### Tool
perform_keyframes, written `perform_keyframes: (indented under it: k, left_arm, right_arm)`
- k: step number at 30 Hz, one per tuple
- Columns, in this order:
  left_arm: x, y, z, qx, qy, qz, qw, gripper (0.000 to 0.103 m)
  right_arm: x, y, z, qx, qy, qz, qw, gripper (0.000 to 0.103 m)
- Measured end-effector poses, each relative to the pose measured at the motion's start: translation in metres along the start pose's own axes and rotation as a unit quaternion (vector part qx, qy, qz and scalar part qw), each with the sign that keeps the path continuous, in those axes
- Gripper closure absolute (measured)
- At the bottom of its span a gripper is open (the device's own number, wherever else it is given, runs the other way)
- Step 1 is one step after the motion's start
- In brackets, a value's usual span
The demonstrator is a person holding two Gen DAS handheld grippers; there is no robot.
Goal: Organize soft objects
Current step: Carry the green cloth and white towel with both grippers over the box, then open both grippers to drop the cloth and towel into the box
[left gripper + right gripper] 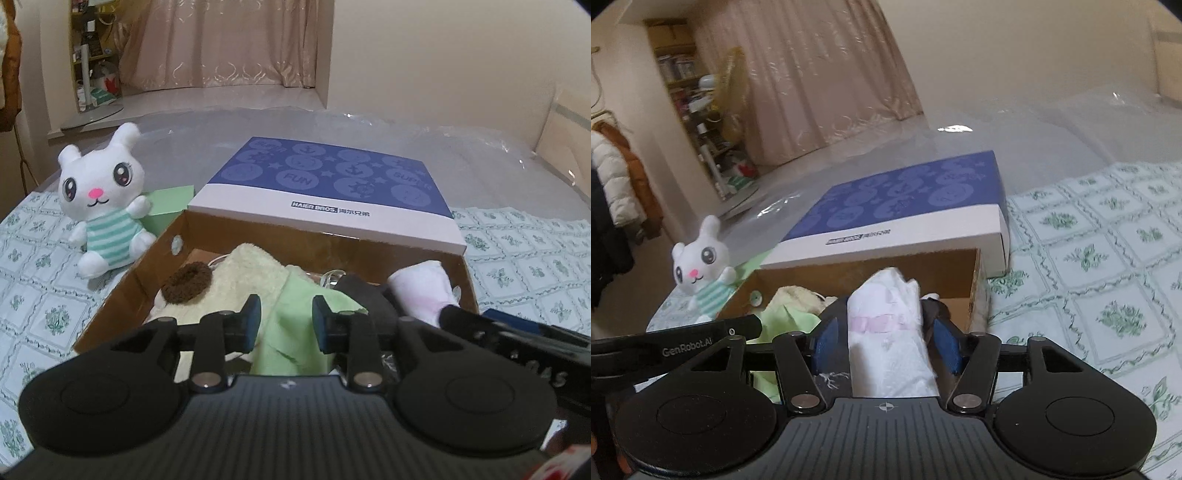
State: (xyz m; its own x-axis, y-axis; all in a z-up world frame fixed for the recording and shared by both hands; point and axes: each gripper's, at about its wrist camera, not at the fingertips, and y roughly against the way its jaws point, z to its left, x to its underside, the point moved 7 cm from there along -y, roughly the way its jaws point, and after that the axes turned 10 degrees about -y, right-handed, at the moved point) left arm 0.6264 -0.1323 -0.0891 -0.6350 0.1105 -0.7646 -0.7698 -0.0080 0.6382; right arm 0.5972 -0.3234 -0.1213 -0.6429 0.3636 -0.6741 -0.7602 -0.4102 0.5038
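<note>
Black and blue, the right claw (884,341) is nearest, with its two pads pressed on the sides of a rolled white cloth (892,332) with pink marks. It holds the roll over the near right part of the brown cardboard box (122,295). The left claw (284,321) is open with nothing between its fingers, and it hangs over a green cloth (299,332) lying in the box. Left of the green cloth is a cream fluffy towel (240,280), and a brown fuzzy ring (186,282) rests on it. The box sits on a bed (40,295) with a green flower quilt. Behind the box lies its blue and white lid (332,192). Far left of the box, a white bunny toy (105,199) in a striped green shirt sits upright on the bed.
</note>
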Motion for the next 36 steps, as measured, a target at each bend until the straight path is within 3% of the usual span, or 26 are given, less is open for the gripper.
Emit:
perform_keyframes:
  k: [2, 5, 6, 8, 11, 16, 21, 23, 28, 31, 33, 36]
  left_arm:
    - [0.003, 0.004, 0.004, 0.000, 0.009, 0.000, 1.0000, 0.077]
    - [0.005, 0.010, 0.006, -0.006, 0.006, -0.002, 1.0000, 0.077]
    - [0.005, 0.011, 0.006, -0.009, 0.002, -0.005, 0.9999, 0.077]
    - [0.005, 0.013, 0.005, -0.010, -0.006, -0.007, 0.9999, 0.077]
    - [0.007, 0.010, 0.003, -0.004, -0.012, -0.004, 0.9999, 0.077]
    - [0.015, -0.001, -0.001, 0.003, -0.023, 0.006, 0.9997, 0.077]
    - [0.024, -0.009, 0.001, 0.002, -0.024, 0.016, 0.9996, 0.077]
    - [0.026, -0.010, 0.000, 0.008, -0.022, 0.019, 0.9995, 0.077]
    - [0.026, -0.002, -0.004, 0.026, -0.021, 0.011, 0.9994, 0.077]
    - [0.026, 0.007, -0.007, 0.031, -0.018, 0.003, 0.9993, 0.077]
    - [0.027, 0.014, -0.009, 0.035, -0.016, 0.001, 0.9992, 0.075]
    - [0.029, 0.026, -0.009, 0.039, -0.009, -0.001, 0.9992, 0.074]
  right_arm:
    - [0.000, 0.005, -0.001, 0.000, 0.009, -0.005, 1.000, 0.048]
    - [0.002, 0.010, 0.000, 0.003, 0.035, -0.010, 0.999, 0.082]
    - [0.003, 0.010, 0.001, 0.007, 0.044, -0.010, 0.999, 0.089]
    - [0.005, 0.008, 0.003, 0.011, 0.071, -0.009, 0.997, 0.095]
    - [0.010, -0.003, 0.005, 0.037, 0.109, 0.002, 0.993, 0.098]
    - [0.024, -0.034, 0.003, 0.061, 0.135, 0.061, 0.987, 0.098]
    - [0.040, -0.057, 0.007, 0.094, 0.192, 0.096, 0.972, 0.098]
    - [0.041, -0.058, 0.007, 0.094, 0.195, 0.097, 0.971, 0.098]
    - [0.032, -0.031, 0.003, 0.072, 0.147, 0.057, 0.985, 0.097]
    - [0.030, -0.008, 0.003, 0.043, 0.119, 0.045, 0.991, 0.086]
    - [0.030, 0.007, 0.003, 0.033, 0.110, 0.034, 0.993, 0.064]
    - [0.031, 0.028, 0.005, 0.017, 0.099, 0.018, 0.995, 0.057]
